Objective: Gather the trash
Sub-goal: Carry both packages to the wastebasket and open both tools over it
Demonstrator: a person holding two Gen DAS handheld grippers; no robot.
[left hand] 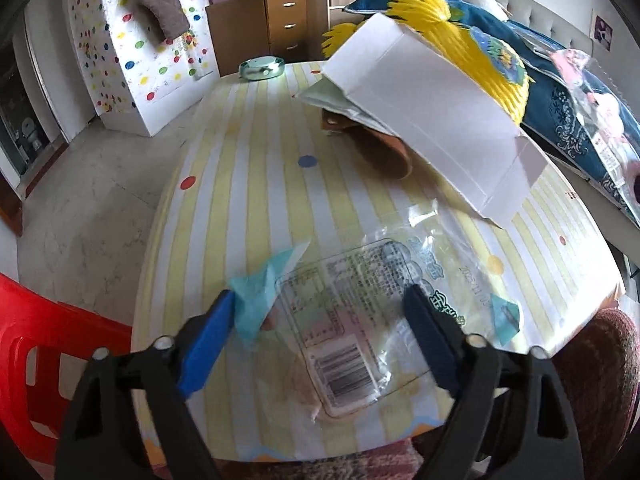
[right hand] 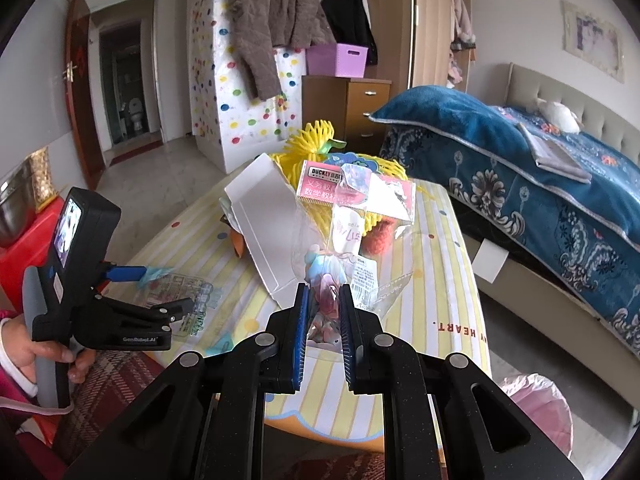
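My left gripper [left hand: 320, 312] is open, its fingers either side of a flat clear plastic wrapper [left hand: 352, 320] with a barcode that lies on the striped table [left hand: 248, 168]. A small teal scrap [left hand: 256, 300] touches the left finger. My right gripper [right hand: 323, 304] is shut on a clear plastic toy package [right hand: 340, 240] with a pink header card and holds it up above the table. The left gripper's body [right hand: 72, 280] and the wrapper [right hand: 180, 292] also show in the right wrist view.
A flattened white carton [left hand: 432, 120] leans over brown and yellow items at the table's far side. A teal dish [left hand: 262, 68] sits at the far edge. A red stool [left hand: 40, 352] stands left, a bed [right hand: 540, 184] right, a pink-lined bin [right hand: 536, 408] by the table.
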